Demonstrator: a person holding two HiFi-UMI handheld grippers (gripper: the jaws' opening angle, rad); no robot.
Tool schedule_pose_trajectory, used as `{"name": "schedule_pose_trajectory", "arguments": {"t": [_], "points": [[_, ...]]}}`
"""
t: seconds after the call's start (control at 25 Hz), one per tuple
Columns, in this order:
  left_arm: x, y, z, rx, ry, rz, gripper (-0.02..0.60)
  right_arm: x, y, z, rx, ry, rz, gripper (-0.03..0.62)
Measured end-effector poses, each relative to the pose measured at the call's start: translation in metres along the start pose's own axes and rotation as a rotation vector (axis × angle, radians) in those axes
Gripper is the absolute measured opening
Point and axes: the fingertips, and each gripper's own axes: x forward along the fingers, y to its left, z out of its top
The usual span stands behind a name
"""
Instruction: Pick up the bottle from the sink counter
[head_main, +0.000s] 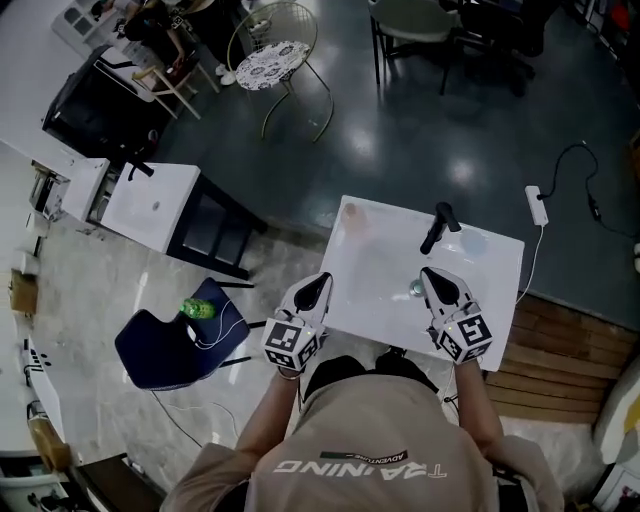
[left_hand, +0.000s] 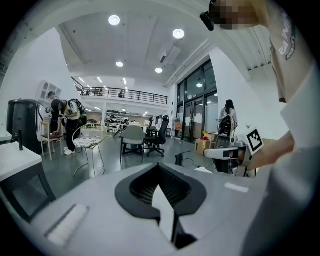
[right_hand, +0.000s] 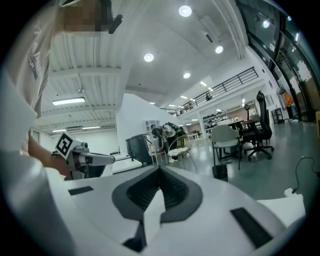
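From above, a white sink counter (head_main: 380, 300) lies in front of me, with a black faucet (head_main: 439, 226) and a round drain (head_main: 415, 290). A small pale pinkish thing (head_main: 354, 218), possibly the bottle, stands near the counter's far left corner; it is too faint to tell. My left gripper (head_main: 318, 284) hovers at the counter's left edge, well short of that thing. My right gripper (head_main: 433, 276) hangs beside the drain. In the left gripper view the left gripper (left_hand: 159, 167) has its jaws together with nothing in them. The right gripper (right_hand: 160, 172) looks the same in its own view.
A blue chair (head_main: 170, 345) carrying a green object (head_main: 198, 308) stands left of the counter. Farther left are a white cabinet (head_main: 155, 205) and a black bin (head_main: 85, 105). A power strip (head_main: 537, 205) with a cable lies on the dark floor at right. Office chairs stand beyond.
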Motion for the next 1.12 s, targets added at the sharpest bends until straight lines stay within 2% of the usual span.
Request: {"name": "schedule_pose_trajectory", "arguments": {"t": [0.28,0.64,0.72,0.84,0.88,1.12], "points": [[0.026,0.021,-0.007,-0.010,0.036,-0.006,0.008,0.025,0.002,-0.005,0.000,0.035,0.025,0.008],[0.066,0.066,-0.017,0.042,0.045,-0.101,0.009,0.065,0.003,0.004,0.025,0.051,-0.056,0.008],[0.080,0.075,-0.022,0.086,0.052,-0.131,0.008,0.076,0.001,0.005,-0.010,0.071,-0.080,0.008],[0.100,0.081,-0.034,0.228,0.089,-0.171,0.009,0.090,0.000,0.003,-0.024,0.091,-0.109,0.008],[0.106,0.083,-0.037,0.251,0.094,-0.183,0.009,0.093,0.000,0.002,-0.017,0.096,-0.118,0.008],[0.139,0.091,-0.054,0.228,0.112,-0.241,0.009,0.105,-0.002,-0.016,0.018,0.136,-0.141,0.008]]}}
